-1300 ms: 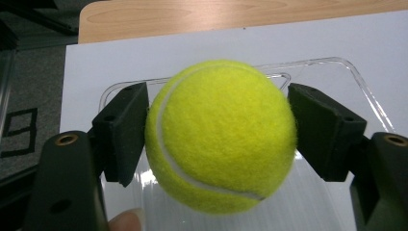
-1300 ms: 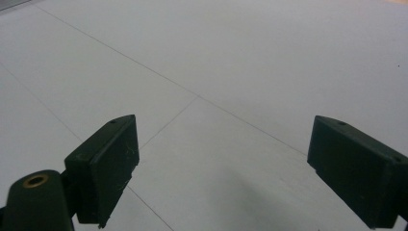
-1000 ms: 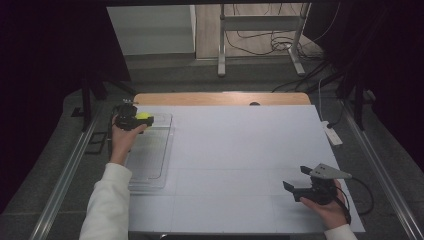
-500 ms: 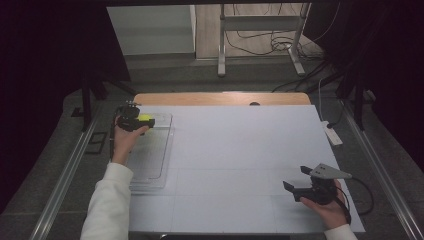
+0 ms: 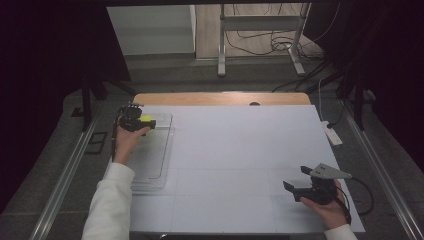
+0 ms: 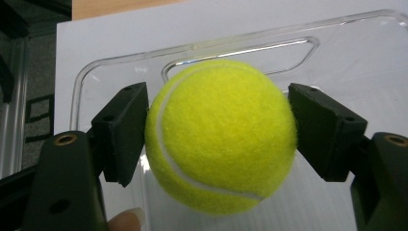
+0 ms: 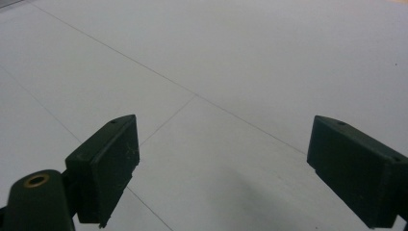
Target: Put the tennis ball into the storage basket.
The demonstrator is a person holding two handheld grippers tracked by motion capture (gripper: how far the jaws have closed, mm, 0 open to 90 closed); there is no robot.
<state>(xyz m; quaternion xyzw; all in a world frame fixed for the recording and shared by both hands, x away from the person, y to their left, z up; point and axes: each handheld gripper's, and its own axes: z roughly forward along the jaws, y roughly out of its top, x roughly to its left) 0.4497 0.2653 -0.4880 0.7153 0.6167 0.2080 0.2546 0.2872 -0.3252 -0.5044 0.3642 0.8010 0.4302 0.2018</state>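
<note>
The yellow ball (image 6: 220, 135) sits between the pads of the left tongs (image 6: 219, 130), pinched tight, right above the far end of the clear tray (image 5: 159, 165). The right tongs (image 7: 221, 168) are spread wide, holding nothing, far across the table (image 5: 240, 150).

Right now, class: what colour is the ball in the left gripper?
The tennis ball is bright yellow-green with a white curved seam, clearest in the left gripper view.
</note>
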